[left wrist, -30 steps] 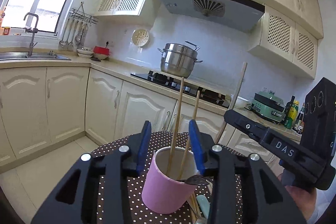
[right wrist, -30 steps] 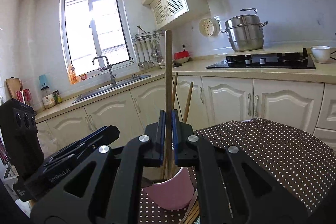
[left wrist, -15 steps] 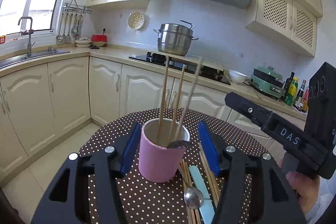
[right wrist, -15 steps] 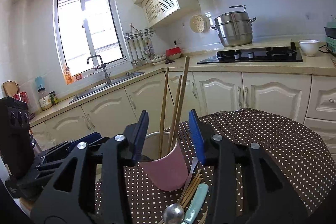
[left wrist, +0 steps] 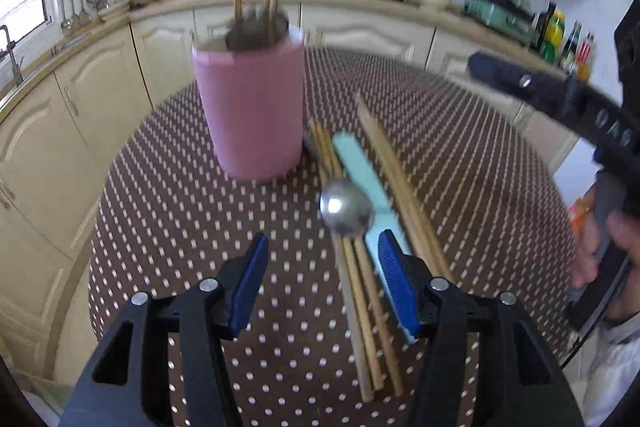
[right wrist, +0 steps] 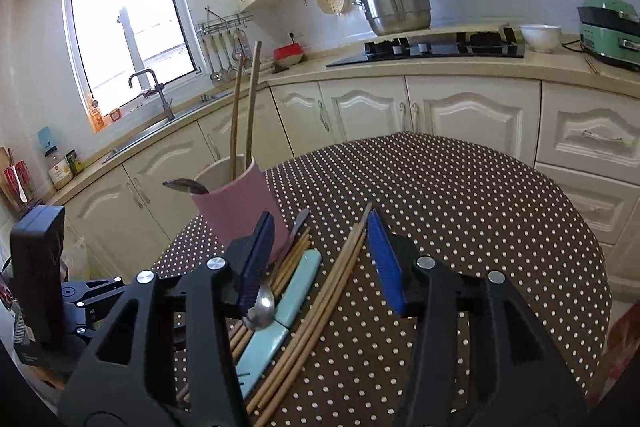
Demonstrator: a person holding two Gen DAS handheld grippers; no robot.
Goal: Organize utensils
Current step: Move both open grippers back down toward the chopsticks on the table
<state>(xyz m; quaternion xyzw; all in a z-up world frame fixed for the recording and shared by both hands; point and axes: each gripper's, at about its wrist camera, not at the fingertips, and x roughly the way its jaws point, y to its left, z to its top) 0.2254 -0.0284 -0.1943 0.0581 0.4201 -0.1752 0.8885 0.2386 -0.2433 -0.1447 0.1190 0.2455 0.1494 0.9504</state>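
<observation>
Right gripper [left wrist: 560, 99] marked "DAS"

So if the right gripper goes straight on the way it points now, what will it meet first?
Probably the loose chopsticks lying on the dotted table, which run between the open right gripper; depth is hard to judge.

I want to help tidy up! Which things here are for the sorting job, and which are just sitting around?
For the job: pink cup, chopsticks standing in it, loose chopsticks, spoon, pale blue utensil.

Just around: steel pot, white bowl, green cooker, hanging ladles.
</observation>
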